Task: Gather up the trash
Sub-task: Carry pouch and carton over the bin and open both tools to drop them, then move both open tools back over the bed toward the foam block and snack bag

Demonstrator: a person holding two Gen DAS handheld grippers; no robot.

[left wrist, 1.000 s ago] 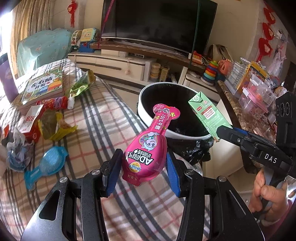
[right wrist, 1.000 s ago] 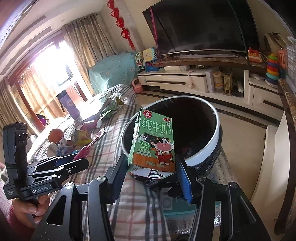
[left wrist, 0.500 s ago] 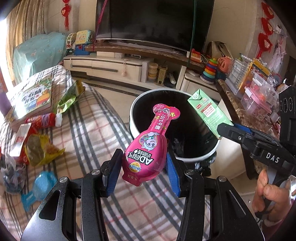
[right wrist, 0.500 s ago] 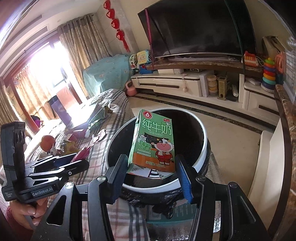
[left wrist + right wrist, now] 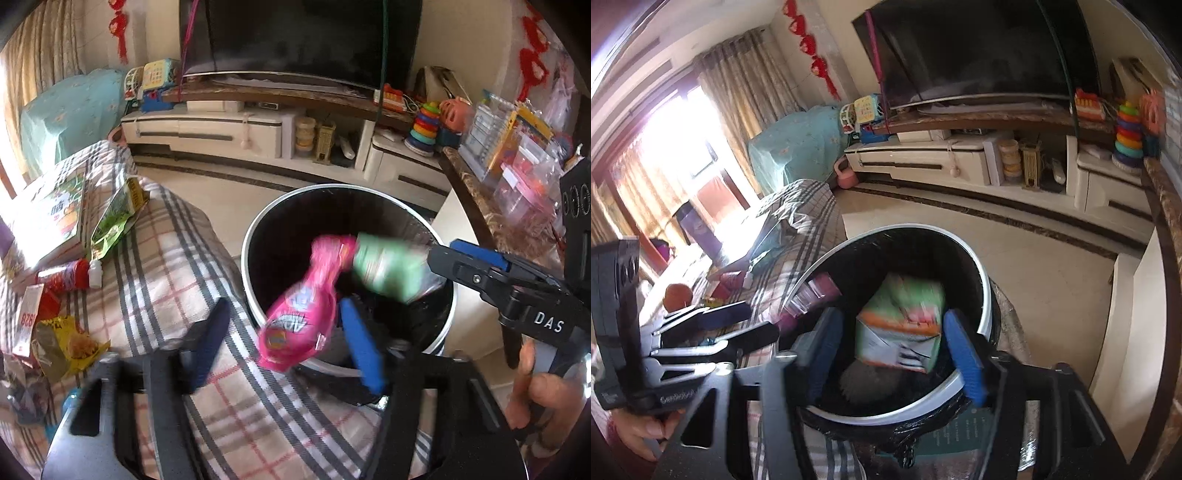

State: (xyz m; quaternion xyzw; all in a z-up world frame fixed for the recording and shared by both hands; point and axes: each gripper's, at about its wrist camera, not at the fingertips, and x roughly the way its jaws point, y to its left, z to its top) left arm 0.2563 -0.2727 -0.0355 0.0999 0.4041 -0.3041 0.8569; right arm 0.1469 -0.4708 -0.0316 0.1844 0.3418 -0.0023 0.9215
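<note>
Opening fingers (image 5: 360, 347); carton (image 5: 900, 328) over bin (image 5: 982, 288)

A bright pink pouch (image 5: 301, 325) printed with a cartoon figure is seen, and a milk carton (image 5: 903, 328) in green with an orange band and white base. The trash bin (image 5: 255, 295) is lined in black and rimmed in white. The bed cover (image 5: 177, 266) is patterned in a cream plaid with grey and thin red stripes. Blue pads on black bodies are borne by the left hand-held gripper (image 5: 284, 347) and the right hand-held gripper (image 5: 897, 350). A green-and-yellow wrapper (image 5: 116, 221) and a crumpled yellow wrapper (image 5: 70, 347) are shown.
</note>
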